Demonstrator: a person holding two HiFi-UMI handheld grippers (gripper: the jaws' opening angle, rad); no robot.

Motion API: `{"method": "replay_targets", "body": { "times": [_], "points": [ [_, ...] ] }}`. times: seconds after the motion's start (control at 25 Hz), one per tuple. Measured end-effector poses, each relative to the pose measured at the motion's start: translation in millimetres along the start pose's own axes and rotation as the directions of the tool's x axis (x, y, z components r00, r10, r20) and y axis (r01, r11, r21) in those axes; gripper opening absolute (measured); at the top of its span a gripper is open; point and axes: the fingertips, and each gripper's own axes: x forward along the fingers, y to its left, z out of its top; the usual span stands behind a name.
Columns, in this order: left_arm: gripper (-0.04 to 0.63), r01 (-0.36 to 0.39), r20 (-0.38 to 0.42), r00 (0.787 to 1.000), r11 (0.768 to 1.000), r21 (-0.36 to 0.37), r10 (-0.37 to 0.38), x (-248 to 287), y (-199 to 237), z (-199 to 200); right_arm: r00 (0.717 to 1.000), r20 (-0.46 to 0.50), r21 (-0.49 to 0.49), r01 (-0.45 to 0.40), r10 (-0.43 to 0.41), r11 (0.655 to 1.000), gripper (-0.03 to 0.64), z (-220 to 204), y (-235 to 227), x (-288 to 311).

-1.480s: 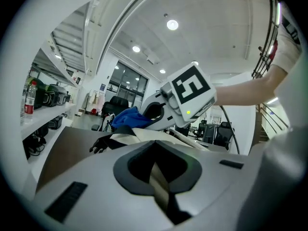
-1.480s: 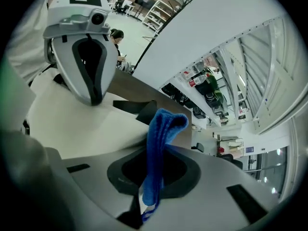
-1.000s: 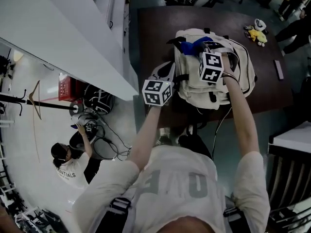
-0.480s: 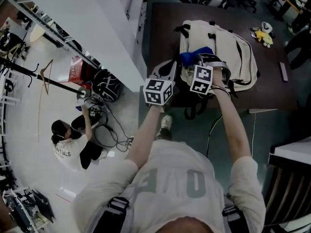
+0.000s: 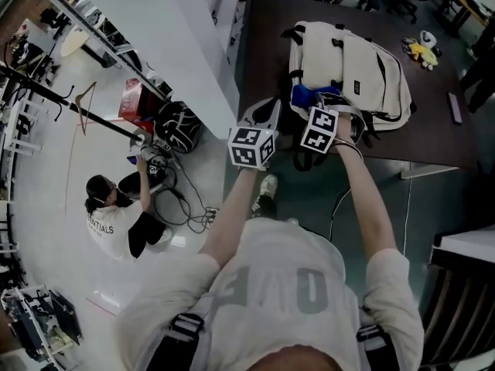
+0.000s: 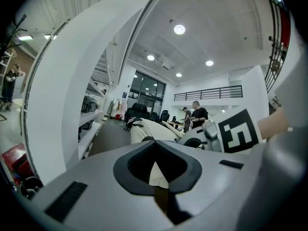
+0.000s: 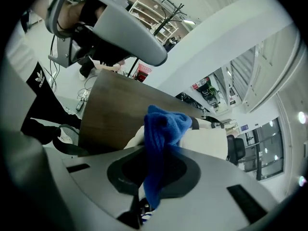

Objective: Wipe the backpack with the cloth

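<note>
A cream backpack [image 5: 352, 64] lies flat on the dark brown table [image 5: 263, 45], its black straps hanging over the near edge. My right gripper [image 5: 319, 114] is shut on a blue cloth [image 5: 309, 97], which rests at the backpack's near left corner. In the right gripper view the blue cloth [image 7: 163, 129] sticks up out of the right gripper [image 7: 153, 174], with the backpack [image 7: 211, 141] just beyond it. My left gripper [image 5: 261, 116] hovers shut by the table's near left corner, beside the backpack. In the left gripper view the left gripper [image 6: 158, 171] holds nothing that I can see, and the backpack [image 6: 149, 129] lies ahead.
A yellow plush toy [image 5: 424, 51] and a small dark bar [image 5: 455, 108] lie on the table's right side. A long white shelf unit [image 5: 155, 29] runs along the left. On the floor, a person [image 5: 116, 219] crouches beside a black bag [image 5: 178, 126] and cables.
Both grippers have drawn back toward the table's near edge. The blue cloth has travelled with the right gripper from the backpack's middle down to its near left corner.
</note>
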Motion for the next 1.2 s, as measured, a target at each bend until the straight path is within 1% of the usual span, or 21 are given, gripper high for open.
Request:
{"method": "replay_targets", "body": {
  "times": [0.08, 0.28, 0.36, 0.4, 0.48, 0.6, 0.72, 0.8, 0.92, 1.04, 1.12, 1.2],
  "points": [
    [0.005, -0.005, 0.004, 1.000, 1.000, 0.003, 0.004, -5, -4, 0, 1.000, 0.011, 0.012, -0.006, 0.006, 1.000, 0.037, -2, 8, -5],
    [0.005, -0.017, 0.014, 1.000, 1.000, 0.001, 0.017, -11, -15, 0, 0.999, 0.027, -0.035, -0.033, 0.034, 0.999, 0.037, 3, 24, -14],
    [0.005, -0.013, 0.020, 1.000, 1.000, 0.007, 0.013, -8, -21, 3, 0.997, 0.067, -0.016, -0.040, 0.041, 0.999, 0.037, 3, 18, -23],
    [0.005, -0.009, 0.025, 1.000, 1.000, 0.014, 0.009, -5, -24, 6, 0.995, 0.093, 0.008, -0.026, 0.025, 1.000, 0.037, 2, 8, -29],
    [0.005, -0.005, 0.039, 0.999, 1.000, 0.023, 0.004, 6, -25, 15, 0.989, 0.141, 0.068, 0.035, -0.044, 0.997, 0.038, -2, -25, -43],
    [0.005, 0.003, 0.065, 0.998, 1.000, 0.017, -0.004, 33, -25, 30, 0.972, 0.173, 0.128, 0.135, -0.156, 0.982, 0.037, -15, -88, -60],
    [0.005, 0.024, 0.102, 0.994, 0.999, 0.028, -0.027, 78, -25, 51, 0.955, 0.169, 0.172, 0.216, -0.245, 0.961, 0.037, -39, -160, -66],
    [0.005, 0.039, 0.119, 0.992, 0.999, 0.026, -0.042, 113, -25, 65, 0.949, 0.143, 0.192, 0.253, -0.282, 0.948, 0.037, -62, -204, -64],
    [0.005, 0.060, 0.125, 0.990, 0.998, 0.035, -0.064, 160, -27, 78, 0.954, 0.107, 0.209, 0.253, -0.280, 0.945, 0.037, -94, -256, -50],
    [0.005, 0.097, 0.100, 0.990, 0.995, 0.037, -0.100, 194, -31, 77, 0.971, 0.049, 0.189, 0.219, -0.232, 0.957, 0.038, -123, -294, -15],
    [0.005, 0.146, 0.048, 0.988, 0.989, 0.003, -0.146, 208, -28, 68, 0.983, 0.022, 0.186, 0.176, -0.183, 0.967, 0.038, -129, -311, 18],
    [0.005, 0.172, 0.015, 0.985, 0.984, -0.046, -0.171, 214, -21, 62, 0.992, 0.023, 0.195, 0.118, -0.125, 0.974, 0.037, -124, -319, 53]
  ]
}}
